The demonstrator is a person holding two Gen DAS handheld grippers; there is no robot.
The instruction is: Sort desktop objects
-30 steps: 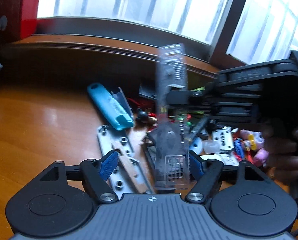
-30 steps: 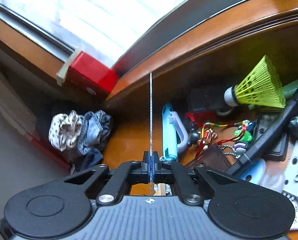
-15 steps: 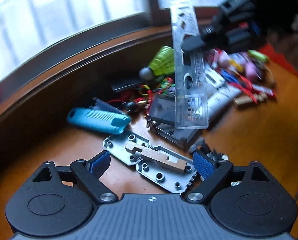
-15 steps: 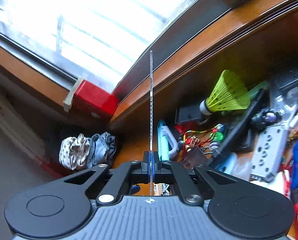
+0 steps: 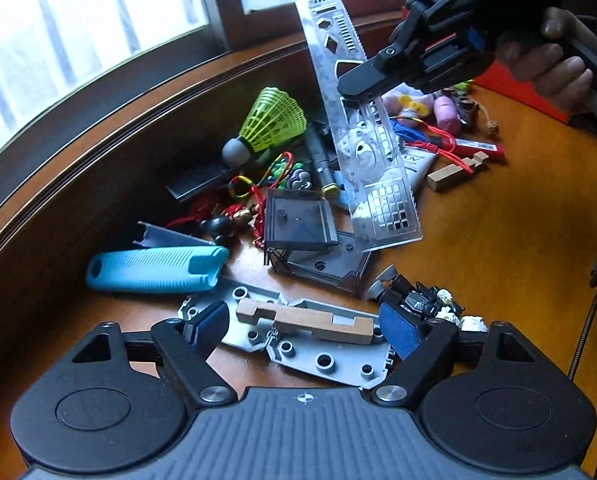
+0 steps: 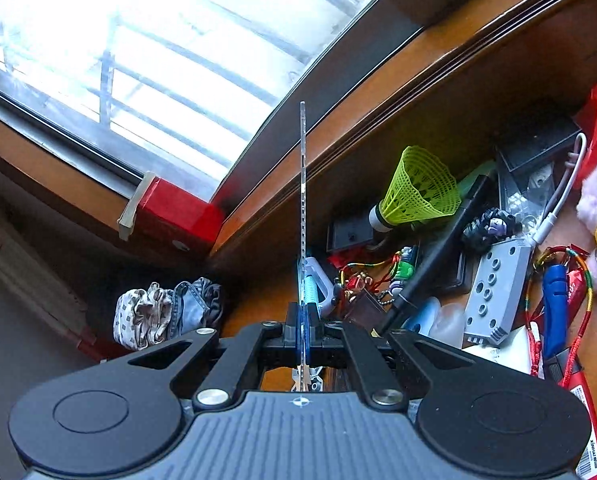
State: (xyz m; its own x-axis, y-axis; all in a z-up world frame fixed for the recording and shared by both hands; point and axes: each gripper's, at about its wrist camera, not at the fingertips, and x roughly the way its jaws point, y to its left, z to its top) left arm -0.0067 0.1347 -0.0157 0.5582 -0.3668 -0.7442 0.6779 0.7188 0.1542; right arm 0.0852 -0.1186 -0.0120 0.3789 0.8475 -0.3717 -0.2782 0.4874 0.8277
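Observation:
My left gripper (image 5: 302,330) hovers low over the pile on the wooden desk (image 5: 498,248), its jaws closing. Between its blue pads (image 5: 398,334) lies a notched wooden block (image 5: 310,322) on a grey holed plate (image 5: 322,360), and the pads stand clear of the block's ends. My right gripper (image 5: 358,82) is shut on a thin silver perforated metal plate (image 5: 362,140), which it holds tilted in the air above the pile. In the right wrist view that metal plate (image 6: 302,200) appears edge-on, rising from the shut right gripper (image 6: 303,320).
A turquoise ribbed handle (image 5: 154,270), a dark square tray (image 5: 298,220), a green shuttlecock (image 5: 270,120), a black marker (image 5: 322,160) and a small black robot figure (image 5: 418,300) crowd the pile. Red box (image 6: 174,216) and cloth (image 6: 166,312) sit at the left.
The metal plate has left the left gripper's jaws and hangs from the right gripper, farther off. The left gripper has rolled and tipped down over the wooden block; its jaws widened, then narrowed.

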